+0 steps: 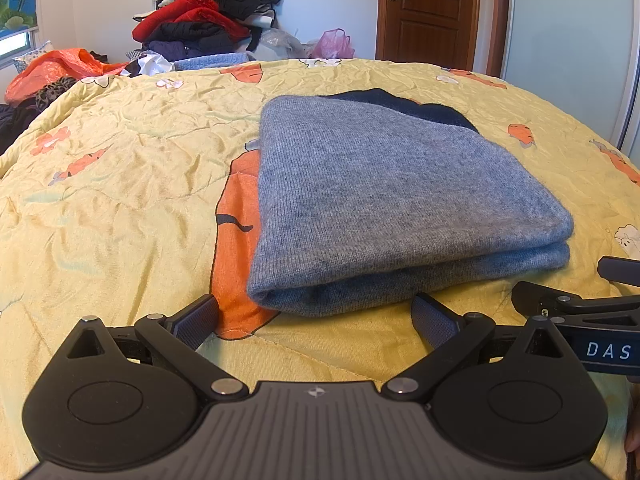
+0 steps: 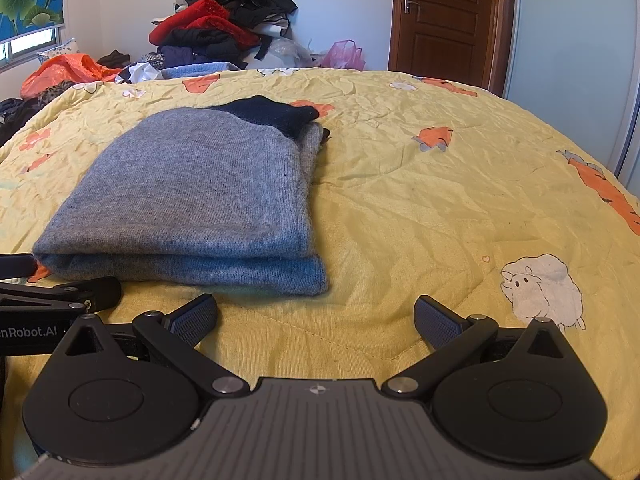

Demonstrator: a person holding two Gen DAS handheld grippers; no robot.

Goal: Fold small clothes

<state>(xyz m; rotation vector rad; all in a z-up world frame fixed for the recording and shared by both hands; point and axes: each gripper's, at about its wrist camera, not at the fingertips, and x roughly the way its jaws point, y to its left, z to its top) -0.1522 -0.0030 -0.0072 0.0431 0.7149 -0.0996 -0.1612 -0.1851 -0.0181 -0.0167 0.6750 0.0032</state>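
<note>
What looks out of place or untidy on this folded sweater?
The folded grey knit sweater is mostly neat, but its dark navy part sticks out unevenly at the far edge, bunched over loose grey layers.

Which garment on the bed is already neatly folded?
The grey knit sweater lying alone on the yellow quilt; the clothes pile at the far end is heaped unfolded.

Two low views side by side, each looking forward over its own open claw, close above the bed [image 1: 120,200]. Both share the folded grey sweater [image 1: 380,200] just ahead.
</note>
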